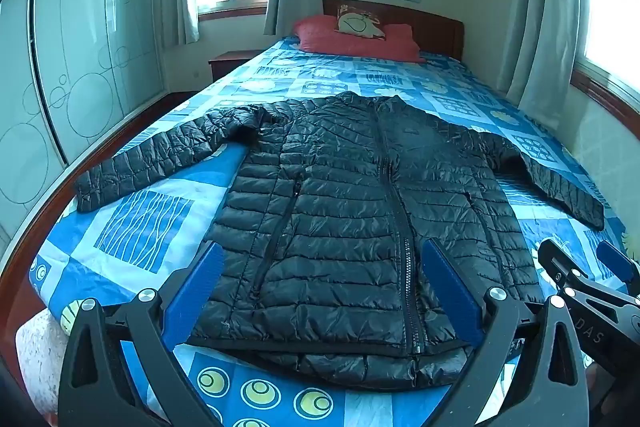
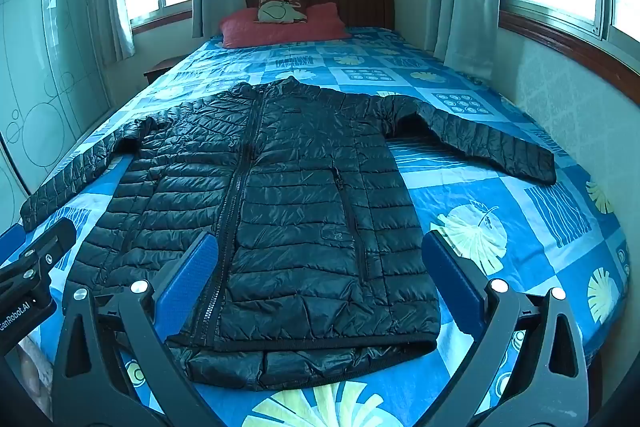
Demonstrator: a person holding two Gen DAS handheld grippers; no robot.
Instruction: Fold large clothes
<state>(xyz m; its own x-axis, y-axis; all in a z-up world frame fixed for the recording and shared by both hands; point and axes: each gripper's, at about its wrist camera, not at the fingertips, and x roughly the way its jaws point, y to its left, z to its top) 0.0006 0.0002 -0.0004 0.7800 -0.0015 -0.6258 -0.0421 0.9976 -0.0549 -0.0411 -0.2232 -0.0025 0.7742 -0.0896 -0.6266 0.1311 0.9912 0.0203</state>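
The black quilted puffer jacket (image 1: 340, 195) lies flat and front-up on the blue patterned bedspread (image 1: 140, 227), zip closed, with its long axis running from the hem at the foot of the bed to the collar pointing toward the red pillow (image 1: 352, 39) and the wooden headboard (image 1: 432, 27). Both sleeves are spread outward: the left sleeve (image 1: 152, 163) reaches toward the wardrobe side, the right sleeve (image 2: 492, 143) toward the window wall. The hem is the part nearest both tools. The left gripper (image 1: 324, 287) hovers above the hem just left of the zip, its blue pads wide apart and holding nothing. The right gripper (image 2: 320, 279) hovers over the hem's right half, likewise spread wide and empty. Neither touches the fabric as far as can be seen. In my judgement each sleeve lies ahead and outboard of its own-side gripper, so the left hand is better placed for the left sleeve and the right hand for the right sleeve.
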